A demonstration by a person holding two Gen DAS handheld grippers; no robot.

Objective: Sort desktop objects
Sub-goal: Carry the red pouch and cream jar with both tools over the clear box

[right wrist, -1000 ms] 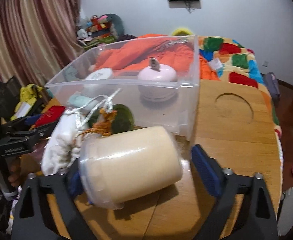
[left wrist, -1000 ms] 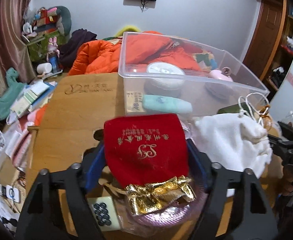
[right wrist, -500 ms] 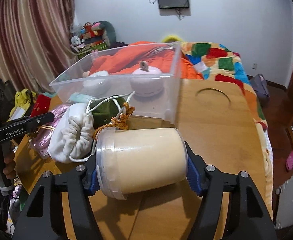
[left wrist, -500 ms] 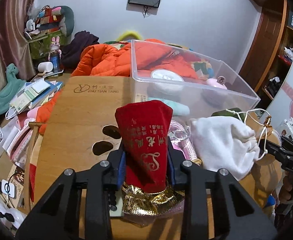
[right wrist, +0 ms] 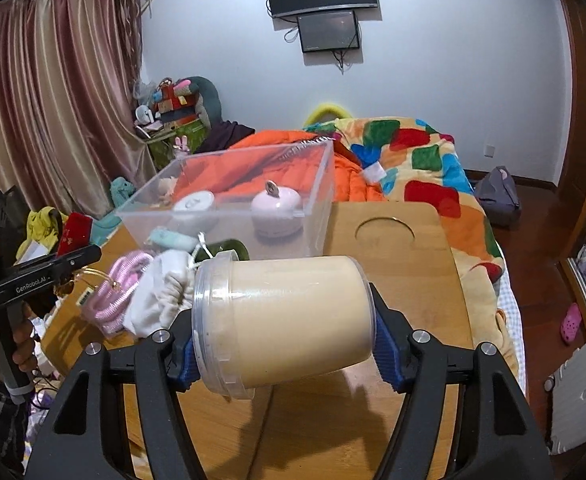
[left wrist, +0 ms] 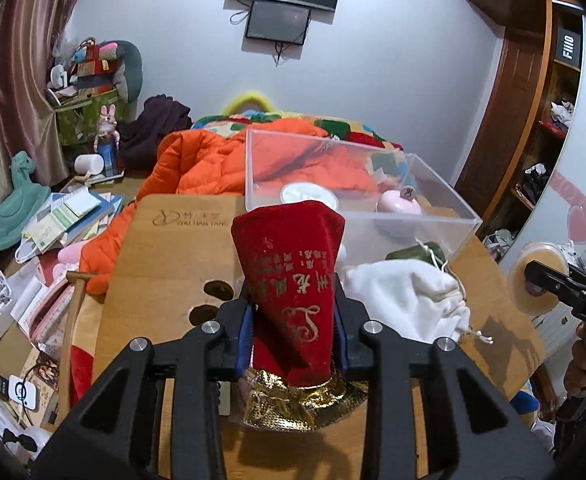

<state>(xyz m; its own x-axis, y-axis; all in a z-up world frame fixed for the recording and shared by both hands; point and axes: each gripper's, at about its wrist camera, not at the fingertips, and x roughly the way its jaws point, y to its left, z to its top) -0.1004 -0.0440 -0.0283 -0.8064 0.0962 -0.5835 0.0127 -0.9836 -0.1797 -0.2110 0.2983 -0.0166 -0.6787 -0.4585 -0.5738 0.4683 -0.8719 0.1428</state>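
Clear plastic walls of the storage box (left wrist: 357,216) stand on the wooden bench (left wrist: 165,256), its top open. Inside it sit a round white tin (right wrist: 193,205) and a pink lidded pot (right wrist: 276,209), side by side on the floor of the box. A pale green tube (right wrist: 171,239) shows at the box's near wall; whether it lies inside or just outside cannot be told.

The left gripper (left wrist: 293,320) has its fingers closed narrow on a red velvet pouch (left wrist: 289,280), held off the bench with its gold-trimmed mouth (left wrist: 297,404) hanging toward the camera. The right gripper (right wrist: 283,344) has its fingers spread wide around a cream-filled plastic jar (right wrist: 285,320), gripped on its side with the clear lid (right wrist: 209,320) to the left, raised above the bench.

On the bench in front of the box lie a white drawstring bag (left wrist: 405,300), a dark green object (right wrist: 223,250) touching the box wall, and a coil of pink cord (right wrist: 119,288) beside the bag
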